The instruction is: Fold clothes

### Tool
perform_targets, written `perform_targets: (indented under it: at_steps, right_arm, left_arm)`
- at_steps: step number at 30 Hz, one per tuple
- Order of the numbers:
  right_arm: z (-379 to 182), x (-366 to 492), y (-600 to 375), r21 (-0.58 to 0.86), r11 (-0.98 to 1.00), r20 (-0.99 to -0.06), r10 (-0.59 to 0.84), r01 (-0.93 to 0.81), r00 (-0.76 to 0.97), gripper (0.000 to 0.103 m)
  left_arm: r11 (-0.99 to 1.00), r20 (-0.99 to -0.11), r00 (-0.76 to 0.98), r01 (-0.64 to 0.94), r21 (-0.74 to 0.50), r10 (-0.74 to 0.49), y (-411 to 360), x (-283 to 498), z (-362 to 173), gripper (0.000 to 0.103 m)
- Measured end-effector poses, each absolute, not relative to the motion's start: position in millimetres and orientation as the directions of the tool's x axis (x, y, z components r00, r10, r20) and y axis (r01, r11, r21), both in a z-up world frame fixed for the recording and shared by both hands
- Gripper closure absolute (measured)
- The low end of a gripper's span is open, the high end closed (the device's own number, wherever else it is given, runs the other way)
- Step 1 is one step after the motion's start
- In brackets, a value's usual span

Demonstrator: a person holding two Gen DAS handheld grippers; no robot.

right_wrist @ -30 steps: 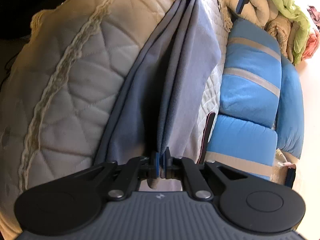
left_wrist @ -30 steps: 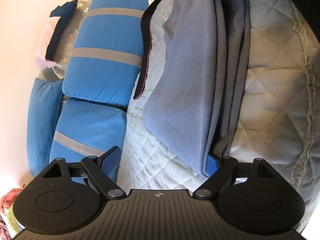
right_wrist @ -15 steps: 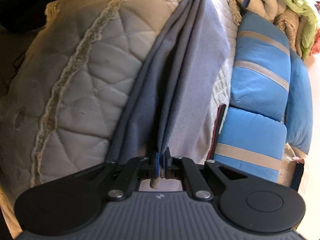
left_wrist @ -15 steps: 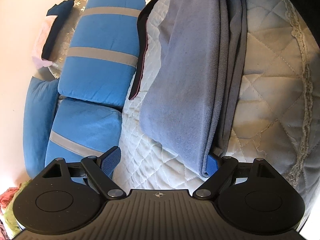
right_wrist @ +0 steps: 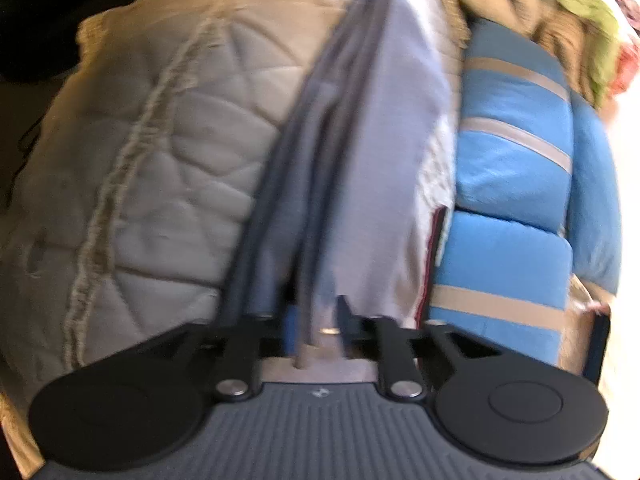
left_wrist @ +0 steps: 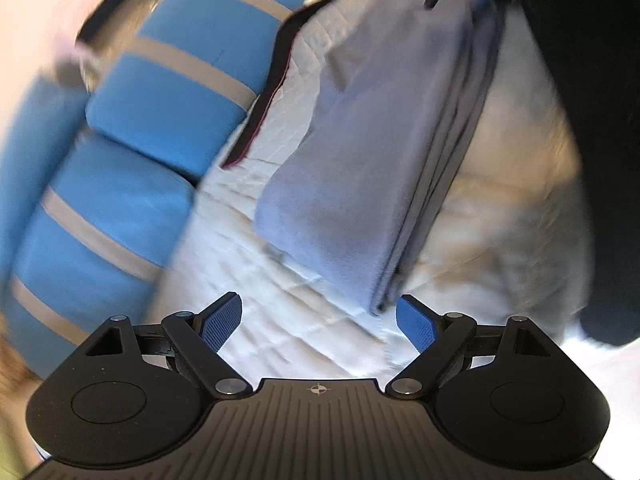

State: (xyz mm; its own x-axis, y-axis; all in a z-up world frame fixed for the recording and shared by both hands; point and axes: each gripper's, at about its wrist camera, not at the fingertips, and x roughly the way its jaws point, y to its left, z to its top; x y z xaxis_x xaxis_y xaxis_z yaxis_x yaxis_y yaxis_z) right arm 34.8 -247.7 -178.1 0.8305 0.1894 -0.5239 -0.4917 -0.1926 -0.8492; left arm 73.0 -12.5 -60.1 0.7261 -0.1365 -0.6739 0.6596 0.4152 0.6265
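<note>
A grey garment (left_wrist: 380,152), folded into a long narrow strip, lies on the white quilted bed (left_wrist: 248,240). My left gripper (left_wrist: 318,304) is open, with nothing between its blue pads. It hovers just short of the strip's near end, whose corner lies close to the right-hand pad (left_wrist: 416,324). At the strip's other end is my right gripper (right_wrist: 316,316), and its jaws are opening. A bunched edge of the garment (right_wrist: 360,152) still runs between the fingers, but the pads stand apart from it. Both views are motion-blurred.
Blue cushions with grey stripes (left_wrist: 160,120) (right_wrist: 516,152) lie along one side of the garment. A dark strap (left_wrist: 272,92) lies between them and the strip. Beige and green clothes (right_wrist: 560,12) are piled beyond the cushions. On the other side the quilt's edge (right_wrist: 120,184) drops into shadow.
My right gripper, shut on the garment's edge before, has spread its jaws. My left gripper has risen and rolled, and the strip's near corner has come off its right-hand pad.
</note>
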Motion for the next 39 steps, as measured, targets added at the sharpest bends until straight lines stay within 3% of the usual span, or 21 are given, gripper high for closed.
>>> perform_targets:
  at_steps: [2,5,10,13,15,16,18,22,25,31,33,35,39]
  right_arm:
    - [-165,39,-252,-0.849,-0.133,-0.528,0.193,-0.511,0.827,0.017]
    - [-132,50,-259,-0.768,0.037,-0.619,0.214,-0.640,0.755,0.007]
    - [-89,81,-264,-0.494,0.424,-0.698,0.327,-0.759,0.637,0.009]
    - [-80,100,-259,-0.304,0.580,-0.693,0.411,-0.756,0.593,0.024]
    - [-79,114,-254,-0.182,0.644,-0.690,0.454,-0.743,0.564,0.039]
    - [-81,122,-251,-0.131,0.661,-0.696,0.469,-0.739,0.543,0.042]
    - [-87,130,-242,-0.124,0.663,-0.704,0.465,-0.738,0.536,0.052]
    - [-108,148,-238,-0.082,0.686,-0.761,0.426,-0.723,0.490,0.052]
    - [-113,153,-247,-0.024,0.712,-0.778,0.428,-0.701,0.461,0.053]
    - [-114,149,-259,-0.015,0.723,-0.785,0.419,-0.690,0.456,0.042]
    - [-115,149,-264,-0.014,0.730,-0.788,0.413,-0.684,0.457,0.033]
    - [-115,149,-267,-0.014,0.737,-0.791,0.405,-0.676,0.458,0.026]
    - [-116,150,-274,-0.016,0.754,-0.800,0.385,-0.657,0.461,0.015]
  left_arm:
    - [0.513,-0.702,0.683,0.684,0.518,-0.201,6,81,-39,0.018]
    - [0.679,-0.683,0.673,0.643,0.353,-0.282,33,105,-14,0.018]
    - [0.771,-0.614,0.623,0.636,0.037,-0.485,45,155,-7,0.019]
    - [0.752,-0.568,0.586,0.652,-0.094,-0.578,36,182,-17,0.026]
    - [0.731,-0.591,0.552,0.675,-0.098,-0.589,18,194,-34,0.028]
    - [0.721,-0.604,0.536,0.686,-0.096,-0.590,10,200,-43,0.030]
    - [0.728,-0.647,0.523,0.681,-0.073,-0.554,0,213,-64,0.042]
    - [0.774,-0.685,0.509,0.619,-0.129,-0.521,6,240,-100,0.061]
    - [0.768,-0.671,0.501,0.619,-0.163,-0.546,19,247,-106,0.061]
    - [0.751,-0.680,0.535,0.660,-0.036,-0.502,19,235,-102,0.059]
    - [0.738,-0.680,0.555,0.674,0.031,-0.479,18,229,-101,0.056]
    - [0.738,-0.682,0.586,0.667,0.099,-0.438,19,221,-102,0.036]
    - [0.762,-0.684,0.610,0.636,0.120,-0.401,30,212,-98,0.032]
